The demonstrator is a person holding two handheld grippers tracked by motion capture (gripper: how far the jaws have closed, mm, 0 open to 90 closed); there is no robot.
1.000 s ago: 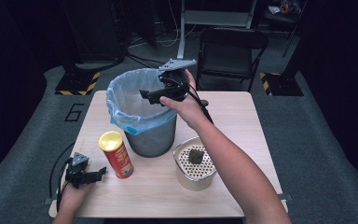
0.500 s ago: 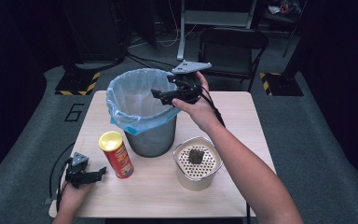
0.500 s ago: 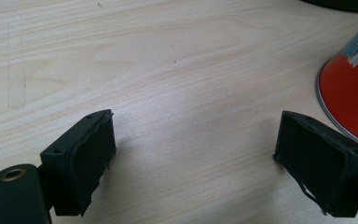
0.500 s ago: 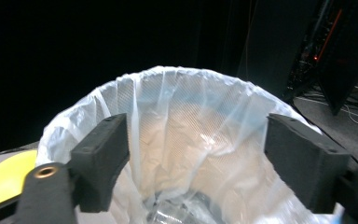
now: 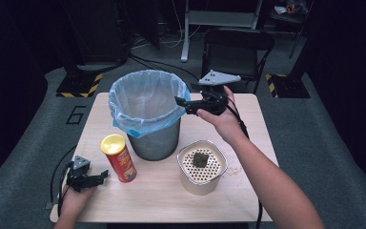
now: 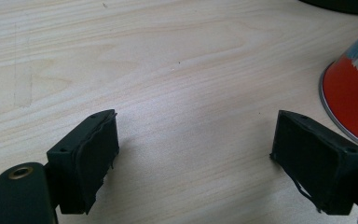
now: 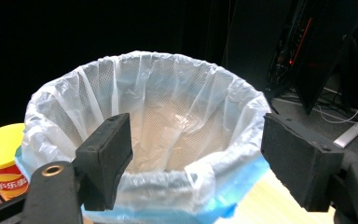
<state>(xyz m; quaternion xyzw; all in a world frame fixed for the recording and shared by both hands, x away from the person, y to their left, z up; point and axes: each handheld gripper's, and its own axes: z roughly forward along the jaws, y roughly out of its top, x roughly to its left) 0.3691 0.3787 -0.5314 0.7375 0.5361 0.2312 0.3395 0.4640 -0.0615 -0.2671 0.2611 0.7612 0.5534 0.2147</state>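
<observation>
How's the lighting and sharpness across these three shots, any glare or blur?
High view: the table is evenly lit, the room around it falls to near black, and the image is soft. Left gripper view: the wood grain is sharp, with soft shadows under the jaws. Right gripper view: the white bin liner is brightly lit against a black background, while the near jaws look slightly blurred.

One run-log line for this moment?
right gripper: empty, jaws closing, beside bin rim | left gripper: open, near can

A pale wood tabletop (image 5: 248,200) stands on grey carpet (image 5: 324,143); a black chair (image 5: 236,47) sits behind it; yellow-black striped plates (image 5: 78,88) lie on the floor; cables (image 5: 171,40) trail near a white stand (image 5: 188,28); the room is dark.
</observation>
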